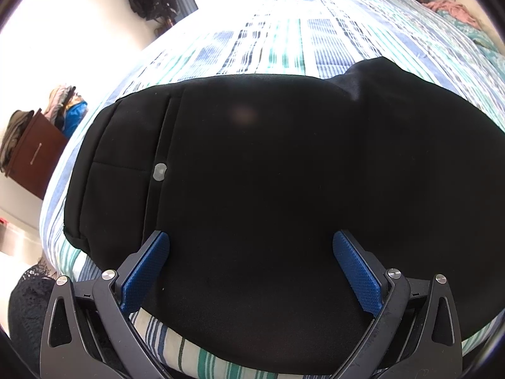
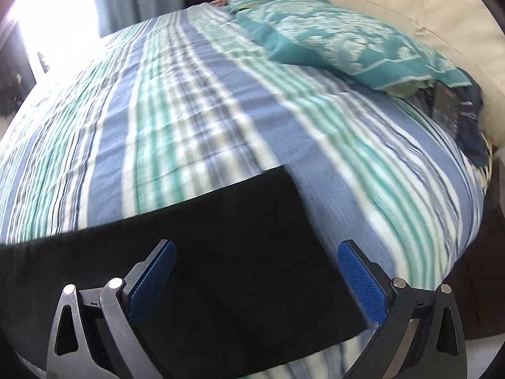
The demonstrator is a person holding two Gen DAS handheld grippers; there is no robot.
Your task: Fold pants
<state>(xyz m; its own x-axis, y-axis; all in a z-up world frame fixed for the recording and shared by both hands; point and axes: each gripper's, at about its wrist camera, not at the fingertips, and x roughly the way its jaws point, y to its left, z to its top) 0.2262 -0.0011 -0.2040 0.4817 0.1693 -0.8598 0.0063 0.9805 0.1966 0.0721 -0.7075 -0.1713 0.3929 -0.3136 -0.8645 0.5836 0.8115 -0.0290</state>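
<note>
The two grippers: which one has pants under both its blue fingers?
The left gripper: black pants lie under both fingers. The right gripper has one finger over the striped bedspread.

A striped bedspread (image 1: 315, 31) covers the bed; a teal patterned blanket (image 2: 341, 38) lies along its far right edge (partly blurred), a brown drawer cabinet (image 1: 38, 154) stands beyond its left edge.

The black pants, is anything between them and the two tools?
Nothing visible. The black pants lie flat on the striped bedspread. The left tool and the right tool are both open right over the cloth. The teal blanket lies farther off, out of the way.
</note>
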